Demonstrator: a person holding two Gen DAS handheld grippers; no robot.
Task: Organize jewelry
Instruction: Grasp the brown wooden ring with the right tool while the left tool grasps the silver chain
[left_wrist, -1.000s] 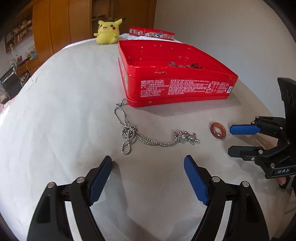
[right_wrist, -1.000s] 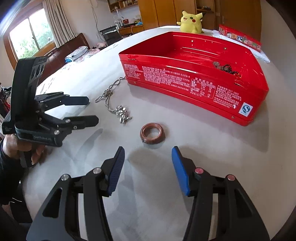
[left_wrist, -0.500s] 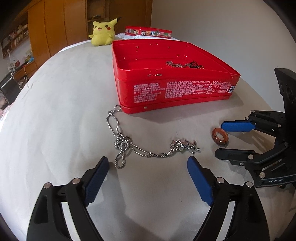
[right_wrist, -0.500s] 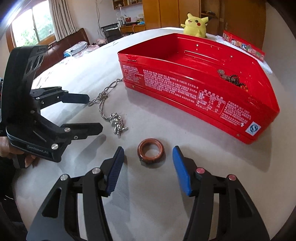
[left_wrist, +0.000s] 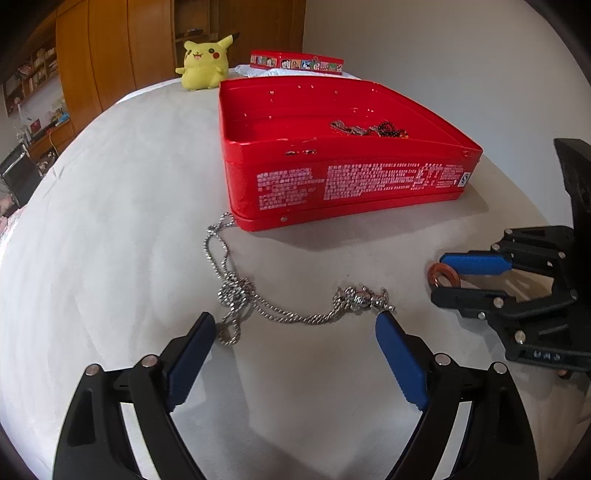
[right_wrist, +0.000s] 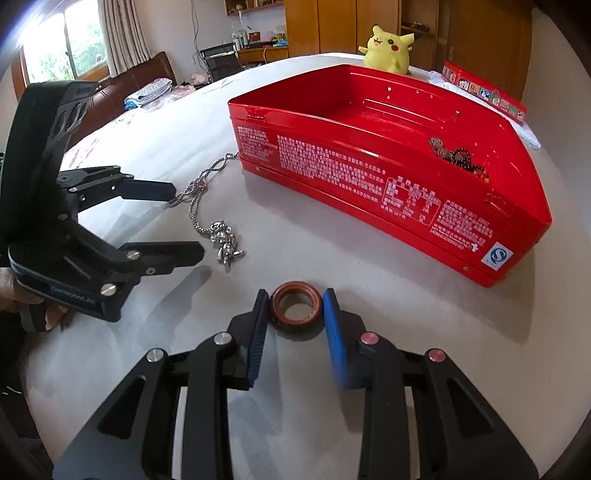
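Note:
A brown ring (right_wrist: 295, 306) lies flat on the white tabletop. My right gripper (right_wrist: 295, 297) is closing, with the ring between its jaws and both blue pads touching the ring's sides. In the left wrist view the right gripper (left_wrist: 439, 277) pinches the ring (left_wrist: 443, 275) at the right. A silver chain necklace (left_wrist: 236, 291) with a shiny pendant (left_wrist: 364, 297) lies in front of the red tin (left_wrist: 351, 184). My left gripper (left_wrist: 295, 321) stands wide open just short of the chain, its right pad by the pendant. A few pieces of jewelry (left_wrist: 369, 128) rest inside the tin.
A yellow plush toy (left_wrist: 203, 66) and a flat red box (left_wrist: 295, 62) sit beyond the tin at the table's far edge. A hand (right_wrist: 22, 295) holds the left gripper (right_wrist: 188, 221). Chairs and wooden cabinets stand behind the table.
My right gripper moved forward over the ring and its jaws narrowed onto it. The left gripper drew closer to the necklace and opened slightly wider.

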